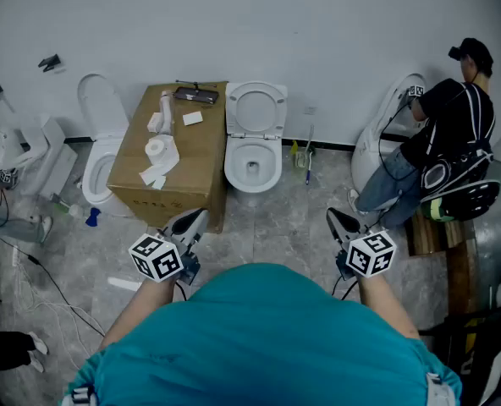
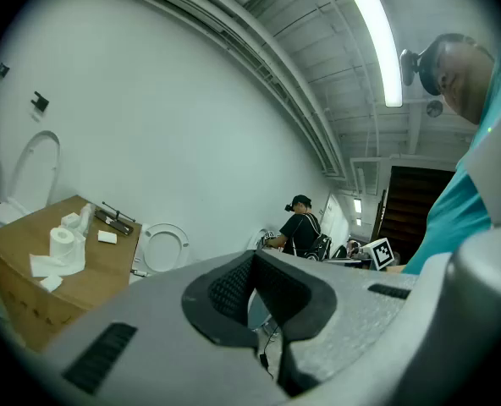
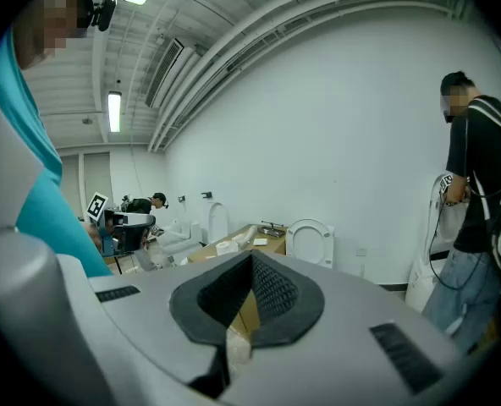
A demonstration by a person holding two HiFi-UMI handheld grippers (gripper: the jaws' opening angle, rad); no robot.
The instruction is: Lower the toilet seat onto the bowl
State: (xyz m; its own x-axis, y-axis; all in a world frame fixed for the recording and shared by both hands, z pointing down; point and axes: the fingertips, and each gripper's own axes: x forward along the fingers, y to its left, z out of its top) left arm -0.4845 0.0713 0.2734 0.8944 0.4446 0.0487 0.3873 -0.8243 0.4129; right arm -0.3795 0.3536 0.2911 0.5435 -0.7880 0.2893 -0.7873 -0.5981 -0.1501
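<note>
A white toilet bowl (image 1: 252, 163) stands against the far wall, its seat (image 1: 256, 108) raised upright against the wall. The raised seat also shows in the left gripper view (image 2: 164, 248) and the right gripper view (image 3: 310, 242). My left gripper (image 1: 189, 225) and right gripper (image 1: 342, 222) are held close to my body, well short of the toilet and apart from it. In the left gripper view the left gripper (image 2: 255, 256) has its jaws closed tip to tip on nothing. The right gripper (image 3: 252, 259) is likewise shut and empty.
A cardboard box (image 1: 174, 155) with paper rolls stands just left of the toilet. Beyond it is another toilet (image 1: 98, 155). A person (image 1: 454, 134) works at a toilet (image 1: 386, 134) on the right. Bottles (image 1: 301, 155) stand by the bowl. Cables (image 1: 47, 286) lie on the floor at left.
</note>
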